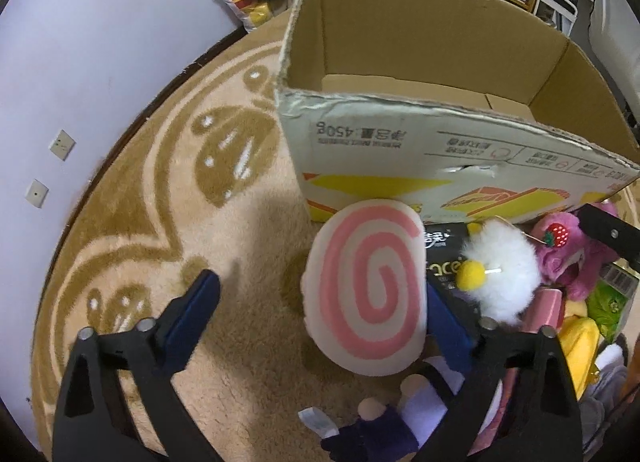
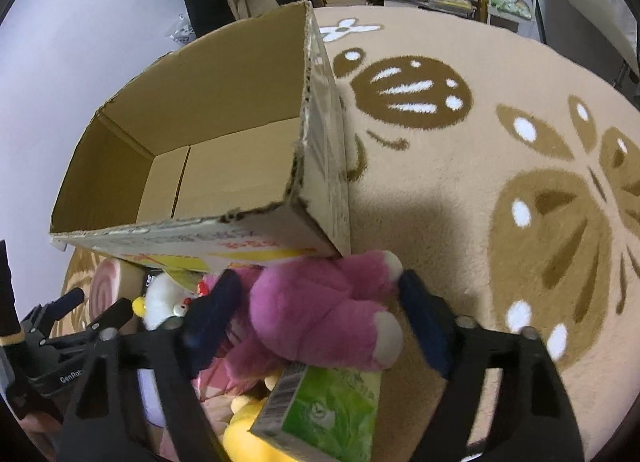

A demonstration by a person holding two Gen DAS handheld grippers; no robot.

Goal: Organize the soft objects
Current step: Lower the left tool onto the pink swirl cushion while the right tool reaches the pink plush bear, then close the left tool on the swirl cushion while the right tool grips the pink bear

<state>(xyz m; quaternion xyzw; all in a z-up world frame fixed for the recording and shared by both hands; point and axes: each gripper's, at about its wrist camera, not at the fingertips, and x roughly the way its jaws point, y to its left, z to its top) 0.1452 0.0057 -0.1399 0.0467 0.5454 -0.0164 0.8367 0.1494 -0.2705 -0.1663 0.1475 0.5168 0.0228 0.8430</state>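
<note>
An open cardboard box (image 1: 420, 61) stands upright on the rug, its inside bare. Against its near wall lies a heap of soft things: a white cushion with a pink spiral (image 1: 370, 294) propped on edge, a fluffy white plush (image 1: 504, 266) beside it, a pink plush bear (image 2: 320, 302) at the box's near corner, and a yellow plush (image 2: 244, 434) nearer than the bear.

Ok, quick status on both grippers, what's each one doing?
Left gripper: open, fingers either side of the pink swirl cushion, not closed on it.
Right gripper: open, fingers straddling the pink plush toy.
</note>
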